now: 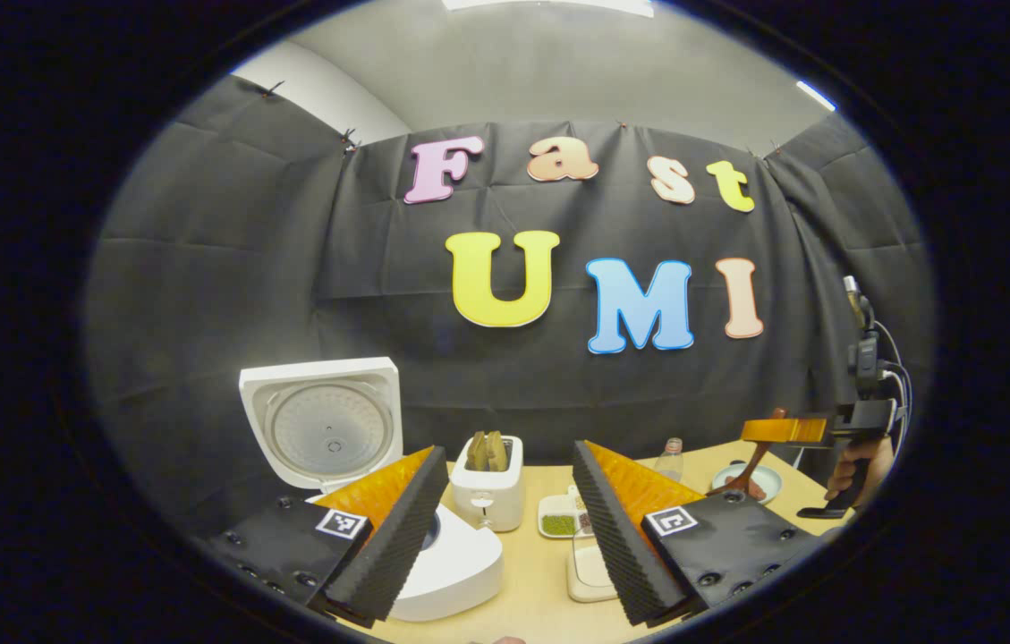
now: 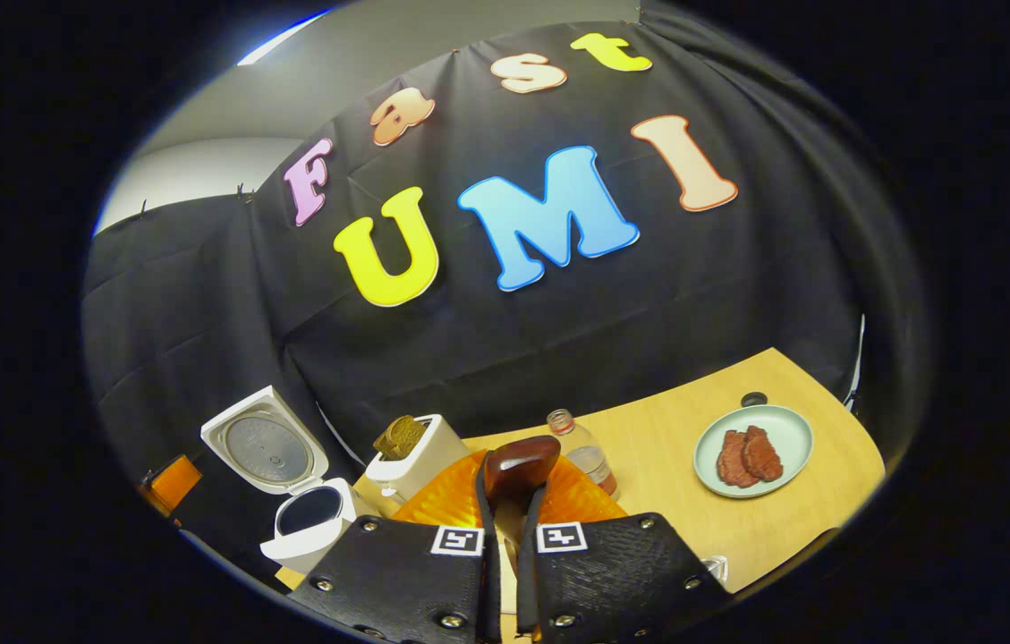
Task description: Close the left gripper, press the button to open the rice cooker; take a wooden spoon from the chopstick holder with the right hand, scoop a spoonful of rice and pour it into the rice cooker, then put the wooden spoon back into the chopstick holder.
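Spreading wide at the bottom of the left gripper view, the left gripper holds nothing, its ridged fingers well apart over the pale wooden table. The white rice cooker sits at lower left with its square lid raised, a round metal liner showing inside. At the right edge a hand carries the right gripper clamped on the wooden spoon.

Lower centre of the right gripper view, the right gripper is nearly closed on the spoon's handle — its dark, glossy bowl sticks up just past the fingertips. The cooker stands open at lower left beside a white toaster.
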